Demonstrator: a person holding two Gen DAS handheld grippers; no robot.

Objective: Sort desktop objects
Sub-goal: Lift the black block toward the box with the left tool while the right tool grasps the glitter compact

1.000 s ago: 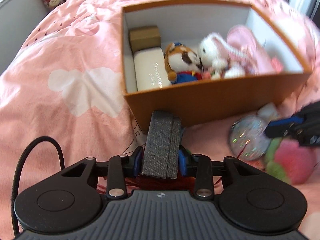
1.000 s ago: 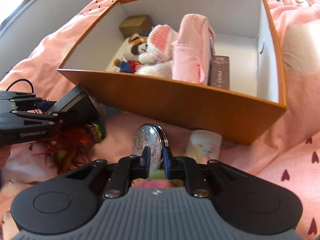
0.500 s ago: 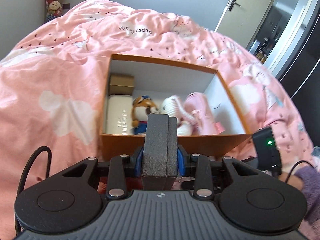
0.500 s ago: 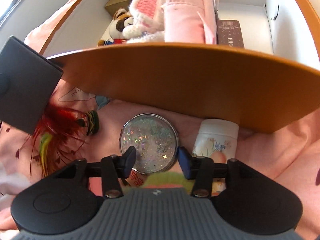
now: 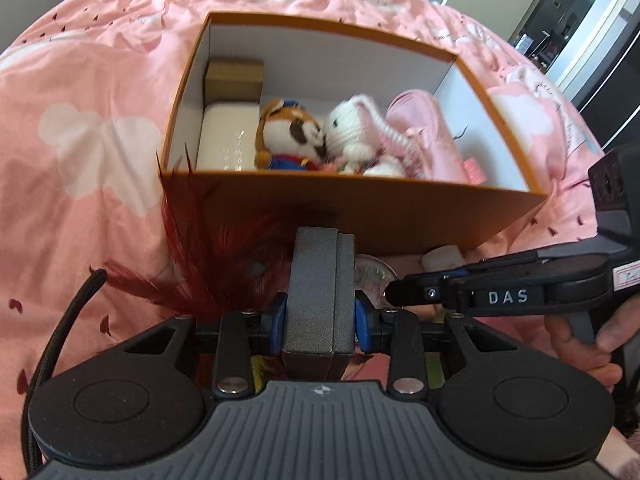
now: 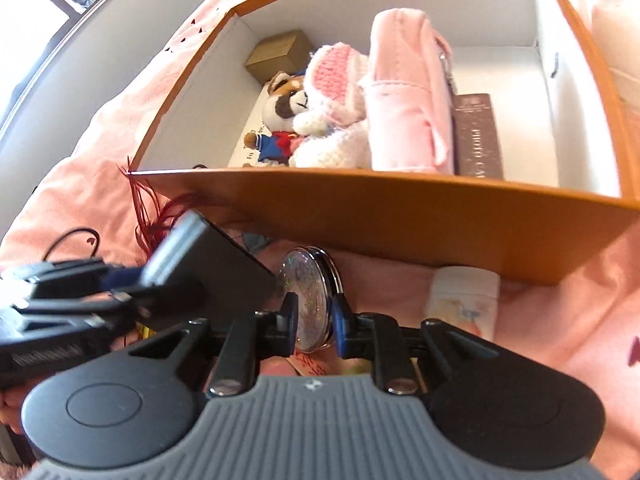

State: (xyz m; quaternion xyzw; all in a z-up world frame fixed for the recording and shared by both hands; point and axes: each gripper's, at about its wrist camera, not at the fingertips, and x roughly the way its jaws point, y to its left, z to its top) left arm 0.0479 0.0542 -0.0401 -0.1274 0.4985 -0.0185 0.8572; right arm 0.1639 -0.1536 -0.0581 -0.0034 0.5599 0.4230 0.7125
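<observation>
The grey case (image 5: 320, 296) has a matt woven-textured covering, the round compact (image 6: 310, 300) a glossy glittered face with a metal rim, the orange box (image 5: 400, 216) smooth cardboard, the bedspread (image 5: 100, 140) soft cloth

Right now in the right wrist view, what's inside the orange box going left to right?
Brown cardboard box → plush dog in blue outfit → white and pink crocheted bunny → pink pouch → dark brown flat box, all inside the orange box.
</observation>
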